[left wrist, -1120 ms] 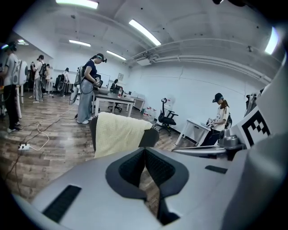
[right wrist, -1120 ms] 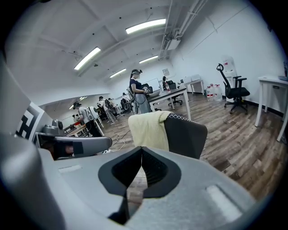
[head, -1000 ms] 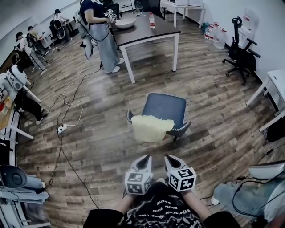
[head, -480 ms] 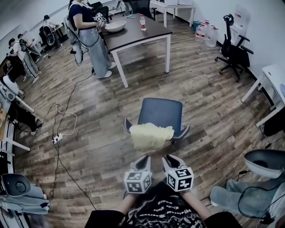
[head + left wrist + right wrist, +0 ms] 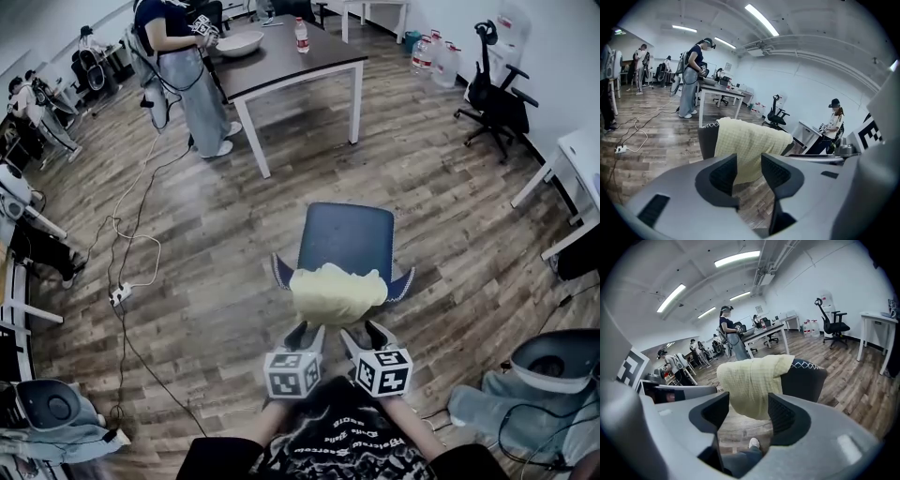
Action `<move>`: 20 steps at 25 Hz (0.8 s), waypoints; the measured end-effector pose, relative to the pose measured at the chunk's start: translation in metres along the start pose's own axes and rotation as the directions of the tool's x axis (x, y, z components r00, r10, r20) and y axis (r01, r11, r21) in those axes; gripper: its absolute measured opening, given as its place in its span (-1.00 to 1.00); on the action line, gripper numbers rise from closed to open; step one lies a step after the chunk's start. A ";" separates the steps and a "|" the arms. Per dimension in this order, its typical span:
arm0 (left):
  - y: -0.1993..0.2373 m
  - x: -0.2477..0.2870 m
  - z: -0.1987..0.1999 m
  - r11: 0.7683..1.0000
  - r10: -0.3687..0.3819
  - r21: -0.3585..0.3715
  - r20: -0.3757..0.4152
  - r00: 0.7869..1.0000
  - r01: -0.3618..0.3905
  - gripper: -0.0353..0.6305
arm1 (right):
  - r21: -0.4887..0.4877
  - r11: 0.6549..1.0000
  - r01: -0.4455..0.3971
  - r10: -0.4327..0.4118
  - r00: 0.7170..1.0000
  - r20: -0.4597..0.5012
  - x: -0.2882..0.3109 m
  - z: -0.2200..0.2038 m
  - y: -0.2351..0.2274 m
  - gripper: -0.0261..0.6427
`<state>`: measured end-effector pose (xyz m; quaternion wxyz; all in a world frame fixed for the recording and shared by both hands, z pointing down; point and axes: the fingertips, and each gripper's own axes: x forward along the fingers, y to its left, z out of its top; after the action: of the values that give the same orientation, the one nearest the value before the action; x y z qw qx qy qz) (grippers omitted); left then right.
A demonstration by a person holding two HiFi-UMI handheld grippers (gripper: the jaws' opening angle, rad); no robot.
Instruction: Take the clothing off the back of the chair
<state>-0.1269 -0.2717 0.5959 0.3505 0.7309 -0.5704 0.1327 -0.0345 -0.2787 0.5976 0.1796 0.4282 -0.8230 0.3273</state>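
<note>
A pale yellow garment (image 5: 336,292) hangs draped over the back of a dark blue chair (image 5: 349,236) just in front of me. In the left gripper view the garment (image 5: 749,143) hangs a little beyond the jaws, over the chair back (image 5: 707,141). In the right gripper view the garment (image 5: 754,380) also lies ahead, with the chair back (image 5: 804,378) to its right. My left gripper (image 5: 309,330) and right gripper (image 5: 364,330) are side by side just short of the cloth. Both sets of jaws are opening, with nothing between them.
A dark table (image 5: 287,58) with a bowl and bottle stands at the back, a person (image 5: 183,66) beside it. A black office chair (image 5: 495,94) is at the right by a white desk (image 5: 579,157). A cable and power strip (image 5: 118,296) lie on the wood floor at left.
Both grippers have come forward toward the chair back, which now sits much nearer to them. Their jaws, shut before, now stand apart.
</note>
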 end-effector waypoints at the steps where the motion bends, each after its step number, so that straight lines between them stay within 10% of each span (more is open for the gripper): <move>1: 0.006 0.002 0.002 1.000 0.003 0.000 -0.005 1.000 -0.003 -0.44 | 0.001 1.000 0.008 -0.008 1.000 0.002 0.004 0.002 0.001 -0.16; 8: 0.032 0.020 0.009 1.000 0.012 0.005 -0.063 0.998 -0.012 -0.04 | 0.041 0.993 0.114 -0.114 0.993 -0.001 0.026 0.005 -0.007 0.09; 20: 0.038 0.054 0.004 0.999 -0.053 -0.018 -0.220 0.974 0.050 0.03 | 0.038 0.974 0.223 -0.221 0.974 -0.051 0.046 0.008 -0.025 0.24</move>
<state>-0.1458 -0.3180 0.6385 0.4192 0.7242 -0.5096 0.2003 -0.0405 -0.3213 0.6280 0.2247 0.5135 -0.7584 0.3328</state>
